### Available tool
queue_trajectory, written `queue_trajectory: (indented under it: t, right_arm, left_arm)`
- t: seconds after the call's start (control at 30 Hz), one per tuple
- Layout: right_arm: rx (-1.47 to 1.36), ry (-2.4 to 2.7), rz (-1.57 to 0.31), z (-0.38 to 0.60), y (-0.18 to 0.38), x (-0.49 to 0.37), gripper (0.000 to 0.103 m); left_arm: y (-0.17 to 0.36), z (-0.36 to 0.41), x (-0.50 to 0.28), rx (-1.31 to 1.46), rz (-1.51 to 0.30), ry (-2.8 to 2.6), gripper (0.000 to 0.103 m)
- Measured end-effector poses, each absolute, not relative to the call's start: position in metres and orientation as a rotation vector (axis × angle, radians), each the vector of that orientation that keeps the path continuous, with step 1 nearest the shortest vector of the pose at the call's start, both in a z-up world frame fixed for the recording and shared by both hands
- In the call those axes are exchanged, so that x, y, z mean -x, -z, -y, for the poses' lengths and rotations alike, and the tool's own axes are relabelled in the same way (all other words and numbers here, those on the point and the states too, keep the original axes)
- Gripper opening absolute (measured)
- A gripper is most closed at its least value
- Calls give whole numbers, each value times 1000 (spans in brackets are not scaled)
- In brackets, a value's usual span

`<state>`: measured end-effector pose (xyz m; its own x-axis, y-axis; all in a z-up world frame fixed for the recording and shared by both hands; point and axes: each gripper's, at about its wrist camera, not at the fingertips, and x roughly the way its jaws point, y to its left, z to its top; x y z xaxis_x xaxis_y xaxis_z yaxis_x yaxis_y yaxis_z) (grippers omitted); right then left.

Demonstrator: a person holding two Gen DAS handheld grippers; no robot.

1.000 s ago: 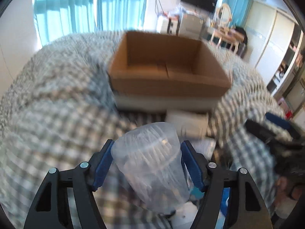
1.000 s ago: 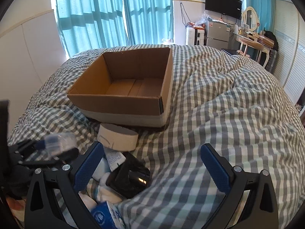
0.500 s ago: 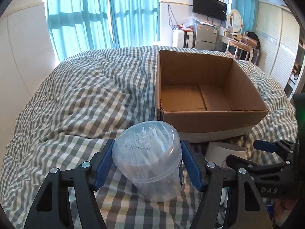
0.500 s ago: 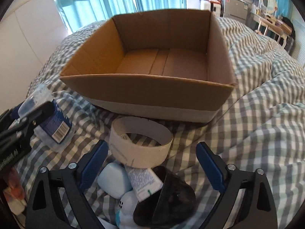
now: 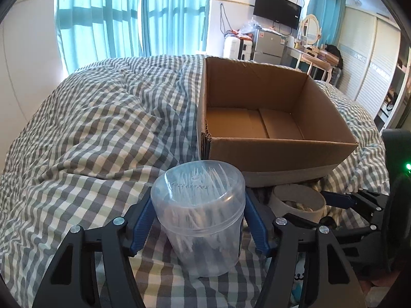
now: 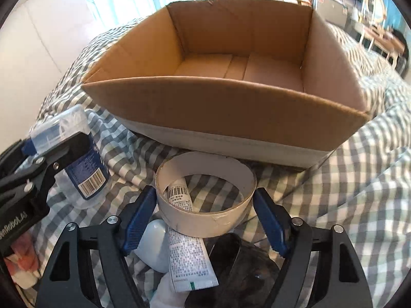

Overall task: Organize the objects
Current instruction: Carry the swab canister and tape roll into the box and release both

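Left wrist view, left gripper (image 5: 199,227) pitched down, closing on clear jar (image 5: 199,220), right gripper (image 6: 205,218) closing around tape ring (image 6: 205,192).

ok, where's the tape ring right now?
In the right wrist view the tape ring lies on the checked bedding just in front of the cardboard box, between the closing jaws of the right gripper, over a white tube.

The bed (image 5: 102,128) has a checked blanket. A brown box (image 6: 231,118) sits on it. A white ring (image 6: 205,205) and a tube (image 6: 190,267) lie near the box.
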<state>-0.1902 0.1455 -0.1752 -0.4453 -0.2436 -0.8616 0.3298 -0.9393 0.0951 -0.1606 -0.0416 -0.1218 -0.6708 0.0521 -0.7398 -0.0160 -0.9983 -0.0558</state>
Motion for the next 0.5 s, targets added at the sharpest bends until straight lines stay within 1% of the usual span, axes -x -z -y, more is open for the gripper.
queue_trajectory:
  t: [0.23, 0.5]
  right_arm:
    - [-1322, 2442, -152, -143, 148, 160, 77]
    - [-1213, 2486, -171, -161, 107, 140, 77]
  left_arm:
    - [107, 37, 146, 1232, 68, -2862, 66]
    - [78, 34, 125, 1154, 55, -2898, 66]
